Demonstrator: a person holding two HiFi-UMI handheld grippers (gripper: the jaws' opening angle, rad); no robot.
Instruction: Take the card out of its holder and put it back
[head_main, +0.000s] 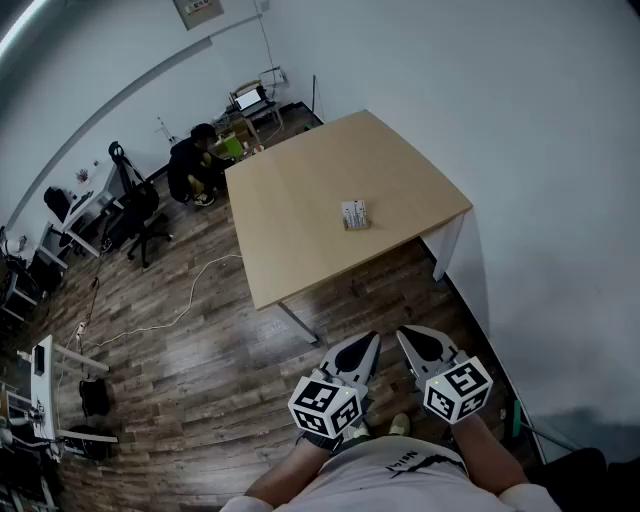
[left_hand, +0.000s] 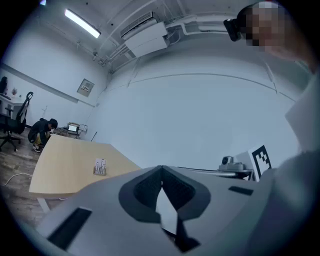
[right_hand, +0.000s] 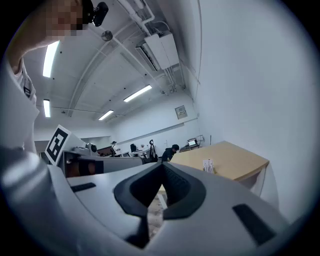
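Card (head_main: 353, 209) stands upright in its holder (head_main: 356, 224) on the table (head_main: 300, 190), a little in from the near edge and nearer that edge's right corner than its left; left gripper (head_main: 372, 340) and right gripper (head_main: 404, 335) are held close to the person's body, well apart from the table, each with its jaws together on nothing; the step in hand is judged to be the approach; it likely goes best if one gripper steadies the holder's base while the other opens, closes on the card's free top edge, and lifts straight up.
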